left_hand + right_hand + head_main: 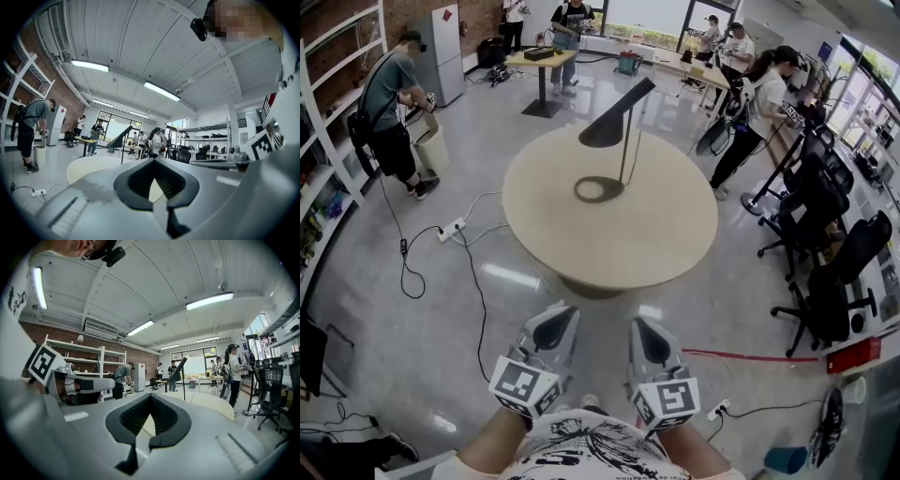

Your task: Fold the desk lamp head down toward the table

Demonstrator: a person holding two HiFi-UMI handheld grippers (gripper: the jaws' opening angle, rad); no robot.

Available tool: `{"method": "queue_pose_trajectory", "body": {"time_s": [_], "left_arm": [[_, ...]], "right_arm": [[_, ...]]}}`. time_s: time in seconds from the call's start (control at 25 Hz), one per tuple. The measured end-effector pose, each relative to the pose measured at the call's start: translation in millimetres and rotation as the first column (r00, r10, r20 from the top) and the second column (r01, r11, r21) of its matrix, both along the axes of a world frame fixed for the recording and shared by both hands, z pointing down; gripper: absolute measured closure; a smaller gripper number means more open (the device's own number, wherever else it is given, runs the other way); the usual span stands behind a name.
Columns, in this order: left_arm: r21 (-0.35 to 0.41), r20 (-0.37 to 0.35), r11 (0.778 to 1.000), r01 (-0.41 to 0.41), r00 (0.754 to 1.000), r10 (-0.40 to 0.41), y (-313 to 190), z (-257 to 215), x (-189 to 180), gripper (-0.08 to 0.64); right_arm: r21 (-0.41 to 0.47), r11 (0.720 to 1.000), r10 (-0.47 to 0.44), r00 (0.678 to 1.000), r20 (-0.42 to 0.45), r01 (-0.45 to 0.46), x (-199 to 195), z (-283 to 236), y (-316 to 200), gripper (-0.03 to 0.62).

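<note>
**Black lamp with head raised, both tools closed and empty**

Black and slim, the desk lamp [614, 127] stands on the round, pale wooden surface [656, 234], toward the 12 o'clock side of the top. Its flat disc base [598, 189] rests on the wood. A thin stem rises from the base's 3 o'clock edge. The cone-shaped head is held high and slants up toward 1 o'clock, well above the surface.

Both tools are at 6 o'clock, off the surface and well apart from the lamp. The left tool [562, 314] has its jaws together at the tips, with nothing between them. The right tool [640, 326], just beside it at 3 o'clock, is closed the same way and empty.

From the left tool [154, 159], the lamp [118, 139] shows ahead at 11 o'clock above the surface [89, 166]. From the right tool [150, 395], the lamp [178, 369] is at 1 o'clock.

A white power strip [453, 229] lies on the grey floor at 9 o'clock of the surface. Black office chairs [825, 281] stand at 3 o'clock.
</note>
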State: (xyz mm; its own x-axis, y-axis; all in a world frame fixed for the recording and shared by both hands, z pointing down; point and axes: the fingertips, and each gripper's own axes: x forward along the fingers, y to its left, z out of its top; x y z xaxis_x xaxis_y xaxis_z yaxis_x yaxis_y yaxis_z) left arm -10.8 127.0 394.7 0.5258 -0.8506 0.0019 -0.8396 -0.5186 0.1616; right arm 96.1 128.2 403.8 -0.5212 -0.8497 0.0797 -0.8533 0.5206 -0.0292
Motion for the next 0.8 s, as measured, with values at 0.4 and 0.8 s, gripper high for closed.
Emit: {"method": "queue_pose_trajectory", "body": {"time_s": [0.4,0.8], "left_arm": [[0.022,0.01,1.0,-0.003,1.0,0.003,4,-10,-2,0.557],[-0.003,0.019,1.0,-0.018,1.0,0.018,2,8,0,0.557]], "right_arm": [[0.009,1.0,-0.001,1.0,-0.031,0.001,-5,-5,2,0.584],[0.026,1.0,0.0,0.998,-0.059,0.002,-7,4,2,0.584]]}}
